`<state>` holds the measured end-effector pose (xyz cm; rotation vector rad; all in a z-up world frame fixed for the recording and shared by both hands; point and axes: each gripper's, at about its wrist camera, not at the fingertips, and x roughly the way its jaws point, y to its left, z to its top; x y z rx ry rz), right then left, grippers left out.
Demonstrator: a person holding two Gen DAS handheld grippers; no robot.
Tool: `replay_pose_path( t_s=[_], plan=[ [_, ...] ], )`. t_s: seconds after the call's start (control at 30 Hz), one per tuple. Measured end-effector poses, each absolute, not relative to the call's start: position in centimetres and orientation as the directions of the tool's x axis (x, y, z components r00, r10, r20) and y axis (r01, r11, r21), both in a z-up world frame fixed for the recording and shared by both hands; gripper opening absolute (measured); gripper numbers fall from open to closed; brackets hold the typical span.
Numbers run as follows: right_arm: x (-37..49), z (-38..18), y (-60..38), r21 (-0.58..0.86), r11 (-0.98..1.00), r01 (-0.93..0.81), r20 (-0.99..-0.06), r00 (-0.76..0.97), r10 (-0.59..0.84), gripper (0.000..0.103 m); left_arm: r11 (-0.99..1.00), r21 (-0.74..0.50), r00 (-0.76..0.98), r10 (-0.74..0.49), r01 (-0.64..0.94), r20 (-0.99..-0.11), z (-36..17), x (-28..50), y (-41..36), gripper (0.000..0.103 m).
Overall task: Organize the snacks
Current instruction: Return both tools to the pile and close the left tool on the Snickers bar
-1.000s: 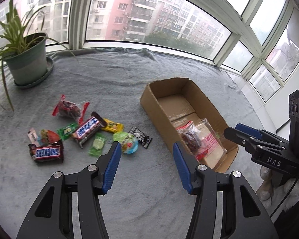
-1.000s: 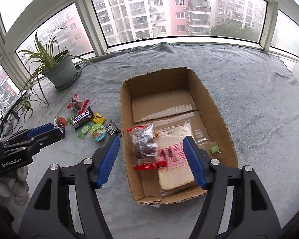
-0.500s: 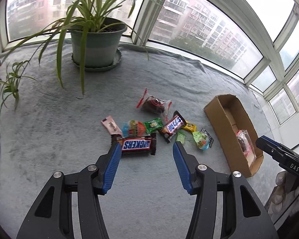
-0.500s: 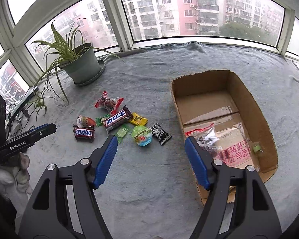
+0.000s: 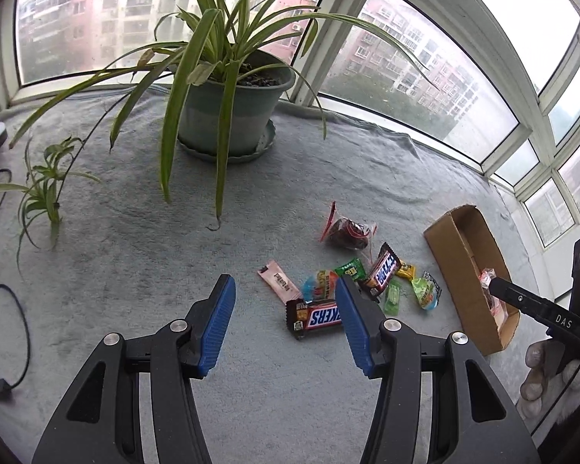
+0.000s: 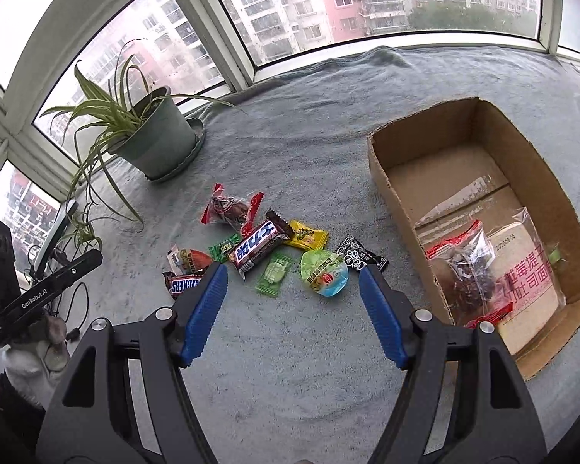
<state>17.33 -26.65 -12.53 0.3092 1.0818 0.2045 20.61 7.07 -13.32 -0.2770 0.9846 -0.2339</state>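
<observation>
The left claw (image 5: 285, 311), black with blue ribbed pads, is released and holds nothing, hovering above the grey cloth-covered bench (image 5: 143, 239). Just beyond its right pad lies a brown Snickers bar (image 5: 315, 318), at the near edge of a loose cluster of wrapped snacks. The right claw (image 6: 293, 297) is also released and empty; between its pads, farther off, lie a pale green wrapped candy (image 6: 274, 277) and a round green-lidded jelly cup (image 6: 324, 274). To the right of the cluster stands an open brown cardboard box (image 6: 382, 170) with a clear bag of sliced bread (image 6: 522, 274) and a red-trimmed clear packet (image 6: 460, 270) inside. A spider plant in a green plastic pot (image 5: 228, 116) stands by the window.
</observation>
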Motion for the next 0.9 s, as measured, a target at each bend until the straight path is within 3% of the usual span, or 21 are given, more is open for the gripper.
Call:
replay_pose_path(
  t_s=[0.27,0.57,0.9],
  plan=[
    [19.5,-16.6,-26.0,0.334,0.943,-0.008,-0.877,0.364,0.313,0.073,0.941,-0.325,0.507,-0.328,0.098,-0.797,-14.0,23.2,5.7,0.053],
    [19.6,-18.5,-25.2,0.222,0.964,-0.148,-0.905,0.337,0.26,0.073,0.951,-0.287,0.466,-0.305,0.111,-0.83,-17.1,23.2,1.4,0.053],
    [19.6,-18.5,-25.7,0.266,0.951,-0.16,-0.889,0.34,0.306,0.073,0.956,-0.238,0.39,-0.288,0.174,-0.875,-20.6,23.0,-0.2,0.053]
  ],
)
